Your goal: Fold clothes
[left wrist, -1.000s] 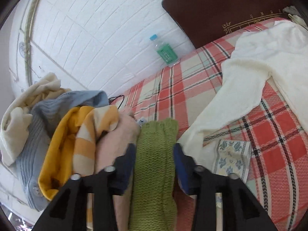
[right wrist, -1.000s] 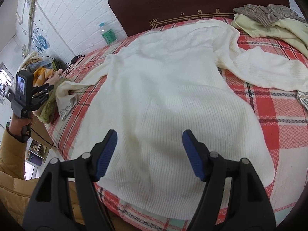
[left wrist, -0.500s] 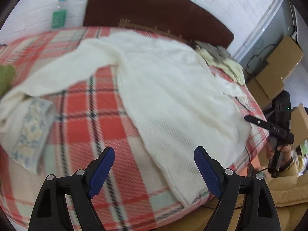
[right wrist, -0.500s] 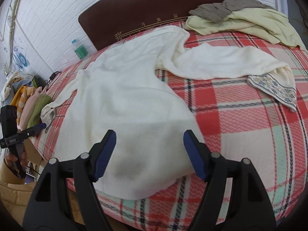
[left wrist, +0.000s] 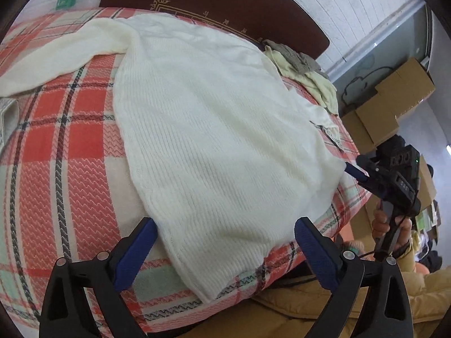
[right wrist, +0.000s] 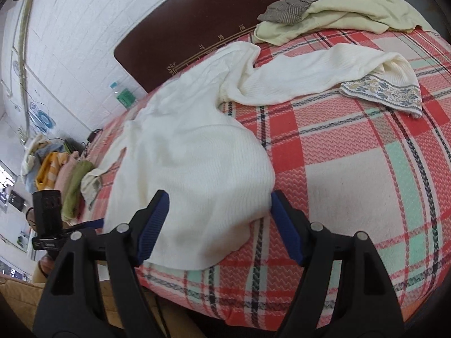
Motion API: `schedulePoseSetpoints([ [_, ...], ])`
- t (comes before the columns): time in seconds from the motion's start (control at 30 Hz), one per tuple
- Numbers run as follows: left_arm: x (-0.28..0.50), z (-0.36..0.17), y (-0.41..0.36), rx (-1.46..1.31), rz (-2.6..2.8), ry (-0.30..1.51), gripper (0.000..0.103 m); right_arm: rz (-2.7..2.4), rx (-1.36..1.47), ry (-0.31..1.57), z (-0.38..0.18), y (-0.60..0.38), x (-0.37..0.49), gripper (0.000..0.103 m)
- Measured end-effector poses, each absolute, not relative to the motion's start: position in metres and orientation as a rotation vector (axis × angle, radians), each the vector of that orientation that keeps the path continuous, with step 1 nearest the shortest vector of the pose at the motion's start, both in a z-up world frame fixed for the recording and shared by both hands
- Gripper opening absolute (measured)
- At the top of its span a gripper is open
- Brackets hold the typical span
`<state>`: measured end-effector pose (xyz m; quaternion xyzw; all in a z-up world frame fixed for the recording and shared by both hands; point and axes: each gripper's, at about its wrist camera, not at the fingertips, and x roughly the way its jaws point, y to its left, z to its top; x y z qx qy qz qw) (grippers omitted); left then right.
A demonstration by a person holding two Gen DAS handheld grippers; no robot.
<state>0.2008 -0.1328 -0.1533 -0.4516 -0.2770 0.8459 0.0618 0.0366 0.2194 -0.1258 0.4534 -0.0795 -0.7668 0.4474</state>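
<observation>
A cream knit sweater (left wrist: 211, 129) lies spread flat on the red plaid bed cover (left wrist: 70, 169), with its hem at the near edge. My left gripper (left wrist: 224, 231) hovers over the hem's left part; its jaws are opening and the pads press on nothing. In the right wrist view the sweater (right wrist: 183, 146) fills the middle, and one sleeve with a patterned cuff (right wrist: 380, 90) stretches right. My right gripper (right wrist: 220, 200) stands open just above the hem's right corner. Each gripper shows in the other's view: the right gripper (left wrist: 355, 171) and the left gripper (right wrist: 93, 224).
Unfolded clothes (right wrist: 324, 8) are heaped by the dark headboard (right wrist: 197, 19). A stack of folded knitwear (right wrist: 64, 174) sits off the bed's left side. A water bottle (right wrist: 124, 95) leans at the wall. Cardboard boxes (left wrist: 394, 104) stand to the right.
The left wrist view swung from the folded stack round to the sweater's hem, and its jaws widened. The right gripper slid sideways along the hem to its right corner.
</observation>
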Motion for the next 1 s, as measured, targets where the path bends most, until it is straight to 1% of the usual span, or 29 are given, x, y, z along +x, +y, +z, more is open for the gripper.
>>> schedulePoseSetpoints([
  [0.1, 0.198, -0.155, -0.13, -1.381, 2.568, -0.824, 0.084, -1.913, 1.049, -0.248, -0.097, 0.234, 0.041, 0.075],
  [0.13, 0.197, -0.155, -0.128, -1.386, 2.574, -0.815, 0.073, -1.923, 1.011, -0.264, -0.082, 0.241, 0.042, 0.075],
  [0.17, 0.196, -0.155, -0.126, -1.398, 2.587, -0.789, 0.06, -1.934, 0.96, -0.287, -0.065, 0.249, 0.044, 0.075],
  [0.2, 0.197, -0.156, -0.123, -1.414, 2.608, -0.758, 0.05, -1.944, 0.909, -0.309, -0.048, 0.258, 0.046, 0.075],
  [0.23, 0.198, -0.157, -0.122, -1.424, 2.618, -0.753, 0.029, -1.956, 0.858, -0.324, -0.034, 0.266, 0.047, 0.079],
  [0.27, 0.199, -0.158, -0.124, -1.43, 2.621, -0.772, 0.016, -1.98, 0.818, -0.321, -0.023, 0.272, 0.051, 0.089],
  [0.33, 0.205, -0.16, -0.13, -1.425, 2.633, -0.851, 0.014, -2.043, 0.793, -0.26, -0.017, 0.273, 0.057, 0.095],
  [0.43, 0.217, -0.159, -0.143, -1.375, 2.649, -0.974, 0.014, -2.042, 0.918, -0.149, -0.05, 0.254, 0.056, 0.095],
  [0.5, 0.223, -0.155, -0.149, -1.351, 2.683, -0.998, 0.014, -2.019, 1.019, -0.081, -0.084, 0.237, 0.056, 0.095],
  [0.53, 0.226, -0.154, -0.152, -1.345, 2.688, -0.996, 0.016, -2.023, 1.045, -0.034, -0.098, 0.23, 0.057, 0.095],
  [0.6, 0.229, -0.154, -0.154, -1.355, 2.664, -1.017, 0.047, -2.071, 1.051, 0.058, -0.118, 0.218, 0.061, 0.095],
  [0.63, 0.231, -0.155, -0.155, -1.358, 2.662, -1.036, 0.082, -2.097, 1.044, 0.087, -0.123, 0.215, 0.06, 0.095],
  [0.67, 0.232, -0.155, -0.154, -1.344, 2.665, -1.049, 0.089, -2.124, 1.037, 0.115, -0.128, 0.212, 0.06, 0.095],
  [0.77, 0.223, -0.156, -0.143, -1.341, 2.65, -0.988, 0.089, -2.146, 1.016, 0.138, -0.139, 0.207, 0.053, 0.095],
  [0.9, 0.209, -0.156, -0.123, -1.379, 2.709, -0.824, 0.089, -2.07, 1.078, 0.129, -0.157, 0.196, 0.047, 0.095],
  [0.93, 0.207, -0.156, -0.118, -1.39, 2.738, -0.774, 0.084, -2.067, 1.06, 0.148, -0.157, 0.193, 0.051, 0.094],
  [0.97, 0.206, -0.155, -0.116, -1.402, 2.767, -0.736, 0.061, -2.057, 1.045, 0.164, -0.157, 0.19, 0.054, 0.083],
  [1.0, 0.205, -0.156, -0.116, -1.415, 2.783, -0.718, 0.042, -2.04, 1.047, 0.17, -0.157, 0.187, 0.056, 0.072],
])
